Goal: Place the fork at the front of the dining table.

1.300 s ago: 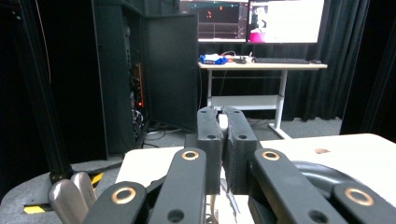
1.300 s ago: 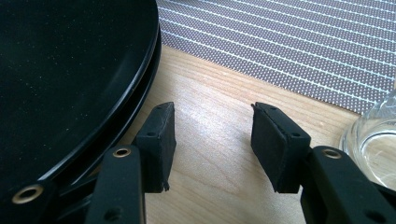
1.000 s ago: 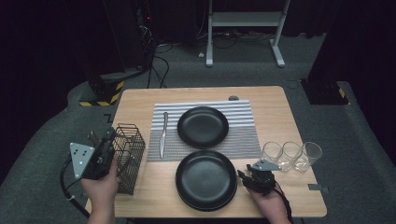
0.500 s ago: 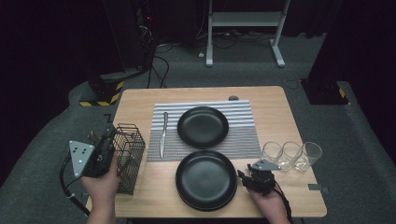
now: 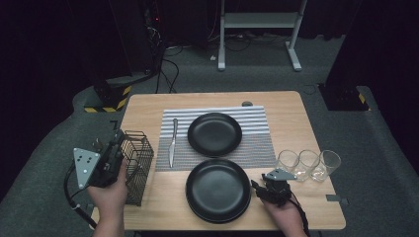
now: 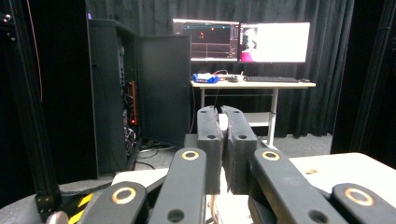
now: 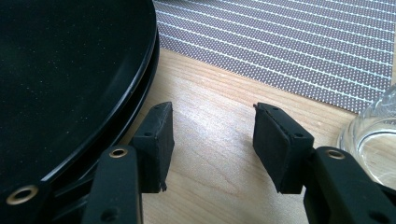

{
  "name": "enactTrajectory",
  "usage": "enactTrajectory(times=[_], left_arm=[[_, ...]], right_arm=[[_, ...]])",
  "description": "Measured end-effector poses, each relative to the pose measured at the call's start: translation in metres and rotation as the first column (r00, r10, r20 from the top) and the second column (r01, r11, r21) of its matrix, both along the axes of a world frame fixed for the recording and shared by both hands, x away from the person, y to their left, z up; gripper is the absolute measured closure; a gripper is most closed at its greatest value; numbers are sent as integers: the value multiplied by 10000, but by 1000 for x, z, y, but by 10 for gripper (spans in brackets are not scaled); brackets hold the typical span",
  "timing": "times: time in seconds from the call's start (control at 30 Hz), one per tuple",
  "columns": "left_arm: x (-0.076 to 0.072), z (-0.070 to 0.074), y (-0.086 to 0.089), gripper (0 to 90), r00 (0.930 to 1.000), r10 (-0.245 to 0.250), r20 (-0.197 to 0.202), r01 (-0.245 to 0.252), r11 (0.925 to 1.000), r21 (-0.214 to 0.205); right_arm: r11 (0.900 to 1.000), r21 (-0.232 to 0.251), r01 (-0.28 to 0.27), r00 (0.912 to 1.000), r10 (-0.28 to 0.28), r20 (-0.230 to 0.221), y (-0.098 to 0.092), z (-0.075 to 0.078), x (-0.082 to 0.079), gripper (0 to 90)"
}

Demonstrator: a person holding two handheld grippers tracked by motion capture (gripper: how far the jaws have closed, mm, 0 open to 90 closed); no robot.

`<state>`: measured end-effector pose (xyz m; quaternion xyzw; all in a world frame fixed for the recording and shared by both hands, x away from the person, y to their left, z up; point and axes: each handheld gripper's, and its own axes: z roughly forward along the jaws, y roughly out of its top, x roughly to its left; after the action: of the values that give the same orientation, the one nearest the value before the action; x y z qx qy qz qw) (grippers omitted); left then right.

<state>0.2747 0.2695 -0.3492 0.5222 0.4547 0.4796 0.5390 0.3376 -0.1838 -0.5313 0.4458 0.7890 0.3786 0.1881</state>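
Note:
Two black plates [image 5: 217,190] lie stacked near the table's front edge; their rims curve along the left of the right gripper view [image 7: 60,70]. My right gripper [image 5: 259,183] rests low on the wood just right of that stack. Its jaws [image 7: 212,126] have just been opening and stand open with only bare wood between them. Another black plate [image 5: 214,133] sits on the striped placemat [image 5: 257,148], with a knife [image 5: 172,143] to its left. My left gripper [image 5: 118,138] is held up beside the table's left edge, jaws [image 6: 225,112] shut on nothing.
A wire basket [image 5: 136,168] stands at the table's left front, close to my left hand. Three clear glasses [image 5: 309,164] line the right side; one [image 7: 373,135] is just right of my right gripper. Beyond the table are a dark cabinet [image 6: 116,93] and a desk with monitors [image 6: 252,42].

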Motion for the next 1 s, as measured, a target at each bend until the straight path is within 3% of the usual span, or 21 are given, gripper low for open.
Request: enactTrajectory(times=[0.57,1.0], left_arm=[[4,9,-11,864,9995,-132,277,132,9999,18],[12,5,-32,864,9975,-705,36,705,9975,-3]], right_arm=[[10000,18,-60,10000,60,-37,0,0,0,478],[10000,90,-4,10000,3,41,-1,0,0,484]])
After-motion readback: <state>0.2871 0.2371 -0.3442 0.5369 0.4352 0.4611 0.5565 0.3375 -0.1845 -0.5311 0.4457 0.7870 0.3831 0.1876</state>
